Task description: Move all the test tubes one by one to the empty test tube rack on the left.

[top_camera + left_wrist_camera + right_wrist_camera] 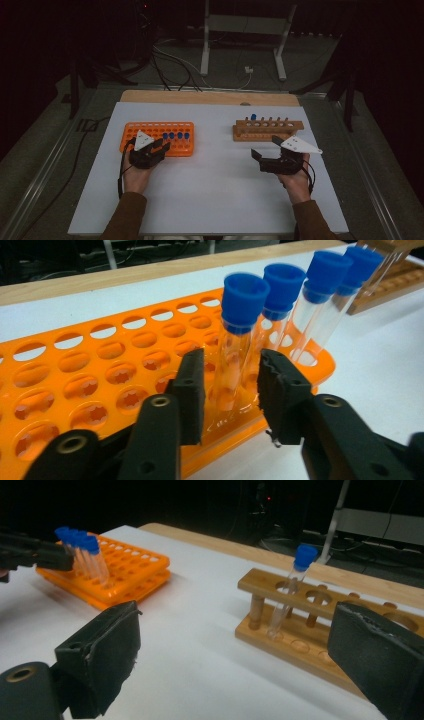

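An orange tube rack lies at the left of the white board and holds several clear tubes with blue caps along its near right edge. My left gripper is open, its jaws on either side of the nearest tube with a small gap on each side. A wooden rack at the right holds one blue-capped tube near its left end. My right gripper stands wide open in front of the wooden rack, with nothing between its jaws.
The white board rests on a wooden tabletop. Cables and a white stand lie on the floor beyond the far edge. In the right gripper view the orange rack and the left gripper show at the far left.
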`<state>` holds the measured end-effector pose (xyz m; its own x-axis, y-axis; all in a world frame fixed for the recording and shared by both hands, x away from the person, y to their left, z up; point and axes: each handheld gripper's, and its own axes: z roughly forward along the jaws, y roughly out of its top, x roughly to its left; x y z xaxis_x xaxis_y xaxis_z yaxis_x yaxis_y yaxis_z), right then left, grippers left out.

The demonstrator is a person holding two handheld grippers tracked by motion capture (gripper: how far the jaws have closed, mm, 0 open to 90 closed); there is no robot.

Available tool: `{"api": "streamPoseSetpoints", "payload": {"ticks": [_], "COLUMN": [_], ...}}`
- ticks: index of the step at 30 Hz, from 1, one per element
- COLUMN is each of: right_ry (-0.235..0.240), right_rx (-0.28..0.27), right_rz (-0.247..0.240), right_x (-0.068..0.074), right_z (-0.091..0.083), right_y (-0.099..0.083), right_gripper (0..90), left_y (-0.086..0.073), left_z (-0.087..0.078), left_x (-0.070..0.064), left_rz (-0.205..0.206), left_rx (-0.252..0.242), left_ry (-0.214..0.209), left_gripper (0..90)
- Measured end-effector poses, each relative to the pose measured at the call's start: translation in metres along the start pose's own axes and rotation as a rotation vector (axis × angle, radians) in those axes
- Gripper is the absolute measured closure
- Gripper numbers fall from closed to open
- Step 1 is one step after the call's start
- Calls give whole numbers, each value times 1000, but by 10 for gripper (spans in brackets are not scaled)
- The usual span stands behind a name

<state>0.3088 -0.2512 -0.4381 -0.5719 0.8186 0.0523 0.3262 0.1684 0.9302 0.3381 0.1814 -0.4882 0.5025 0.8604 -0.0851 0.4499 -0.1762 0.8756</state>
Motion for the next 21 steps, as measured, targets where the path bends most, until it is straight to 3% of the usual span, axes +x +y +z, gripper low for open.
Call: {"api": "streamPoseSetpoints", "payload": {"ticks": [8, 10, 15, 21], "right_ry": [-29, -35, -40, -52], "right_rx": [15, 16, 24, 39], "right_rz": [9, 16, 43, 53], "right_x": [-8, -12, -17, -20], "right_z": [9, 12, 22, 36], "right_y": [10, 13, 19, 24], "right_gripper": [68, 68, 68, 68], "left_y": [3, 3, 1, -4], "left_z": [-23, -28, -41, -52], "left_x": [-1, 0, -4, -7], "left_rz": [-39, -48, -44, -33], "left_rx": [-68, -79, -98, -117], "left_ry": [-61, -67, -32, -14], "left_gripper": [468, 380, 188, 55]}}
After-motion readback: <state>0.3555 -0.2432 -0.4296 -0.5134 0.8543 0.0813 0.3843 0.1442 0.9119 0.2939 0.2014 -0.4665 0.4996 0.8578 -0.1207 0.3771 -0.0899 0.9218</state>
